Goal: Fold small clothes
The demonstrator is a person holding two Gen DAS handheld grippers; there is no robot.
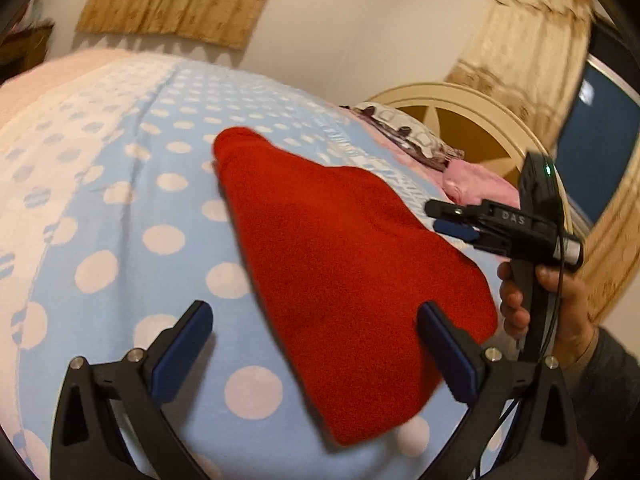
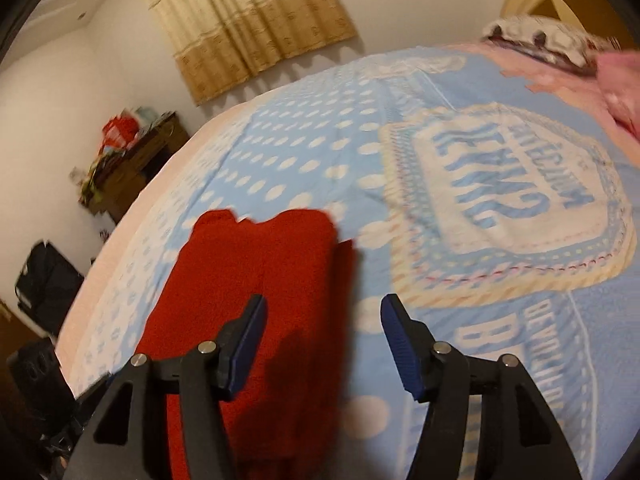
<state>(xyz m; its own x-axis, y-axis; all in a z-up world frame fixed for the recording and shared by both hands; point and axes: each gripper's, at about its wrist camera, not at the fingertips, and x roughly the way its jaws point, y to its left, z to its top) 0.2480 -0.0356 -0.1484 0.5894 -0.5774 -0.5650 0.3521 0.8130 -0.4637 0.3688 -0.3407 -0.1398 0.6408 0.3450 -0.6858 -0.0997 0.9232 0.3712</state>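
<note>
Nearest the left wrist camera, the left tongs [image 1: 314, 350] stand wide apart with nothing between the pads; the near corner of the red garment [image 1: 344, 280] lies beneath the gap, not pinched as far as can be seen. In the right wrist view the right tongs [image 2: 322, 344] are likewise apart and empty, hanging over the right edge of the same garment [image 2: 256, 304], with one pad over red cloth and the other over the blanket. No contact with the fabric is visible from either side. The garment rests flat on the blue polka-dot blanket [image 1: 132, 208] covering the bed, as a long narrow shape; in the right wrist view two layers appear stacked lengthwise, with a stepped far edge suggesting it has already been doubled over at least once. Judgement: one lengthwise fold looks done and released, and a crosswise fold bringing one end onto the other is probably left, though what kind of garment it is cannot be told. In the left wrist view the right tool is seen from the side, held by a hand [image 1: 556, 312] just past the garment's right corner. Further off lie a pink cloth heap [image 1: 480, 184] and a patterned pillow [image 1: 404, 136] near the cream headboard [image 1: 460, 96]; whether the pink heap is more laundry to fold cannot be told. Beyond, tan curtains [image 2: 248, 24] on the wall.
</note>
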